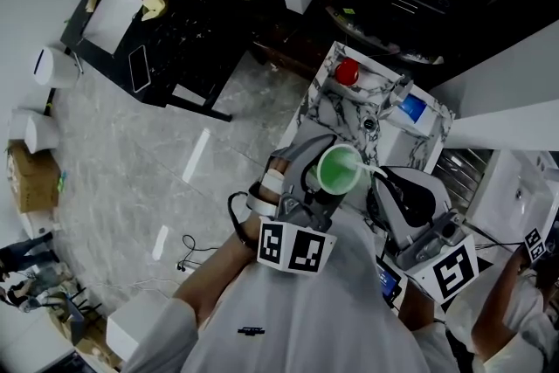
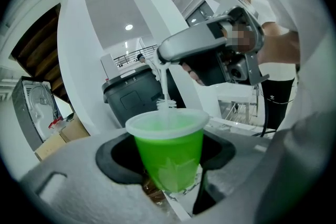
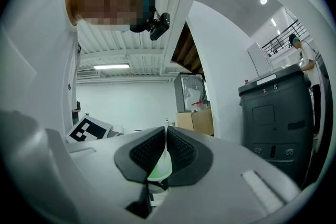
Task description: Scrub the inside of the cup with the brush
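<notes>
Grey stone-look floor [image 1: 131,153], small marbled tabletop [image 1: 319,113] w/ a red item [image 1: 347,71] on it. A dark grey bin [image 2: 128,94] and cardboard boxes [image 2: 58,139] are in the bkgd.

Left gripper [image 1: 325,192]: jaws spread around the cup's lower body and pinching it from both sides. The green translucent cup [image 2: 169,152] has a whitish rim and sits upright w/ its mouth open toward the head cam. In head view it is over the near edge of the marbled top.

Right gripper [image 3: 166,157]: jaws pressed together on the thin white handle of the brush [image 2: 167,86]. The handle runs down from the right gripper. The bristle end is at the cup mouth, dipping inside by the far rim. In head view the two grippers are close, side by side.
</notes>
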Available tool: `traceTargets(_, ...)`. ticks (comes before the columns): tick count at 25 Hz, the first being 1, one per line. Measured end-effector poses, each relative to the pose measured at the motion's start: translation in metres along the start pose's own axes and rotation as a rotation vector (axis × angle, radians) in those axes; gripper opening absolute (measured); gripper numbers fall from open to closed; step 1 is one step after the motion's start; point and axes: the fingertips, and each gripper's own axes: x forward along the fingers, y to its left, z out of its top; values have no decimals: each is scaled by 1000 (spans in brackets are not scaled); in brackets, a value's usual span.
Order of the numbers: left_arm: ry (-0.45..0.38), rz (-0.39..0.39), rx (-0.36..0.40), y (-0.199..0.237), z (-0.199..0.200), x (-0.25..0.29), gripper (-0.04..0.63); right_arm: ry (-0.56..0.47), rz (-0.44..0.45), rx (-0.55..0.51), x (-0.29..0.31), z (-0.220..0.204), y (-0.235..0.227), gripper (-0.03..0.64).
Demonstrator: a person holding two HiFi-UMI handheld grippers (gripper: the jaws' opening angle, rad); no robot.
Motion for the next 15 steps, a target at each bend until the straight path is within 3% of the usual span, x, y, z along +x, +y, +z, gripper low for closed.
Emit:
traceTargets(9,8,-7,1,-2,-2,3,285,98,77,-2,-18,-8,20,21)
traceTargets(15,9,-8,1,-3,-2,6,285,57,157,5,-8,0,39,21)
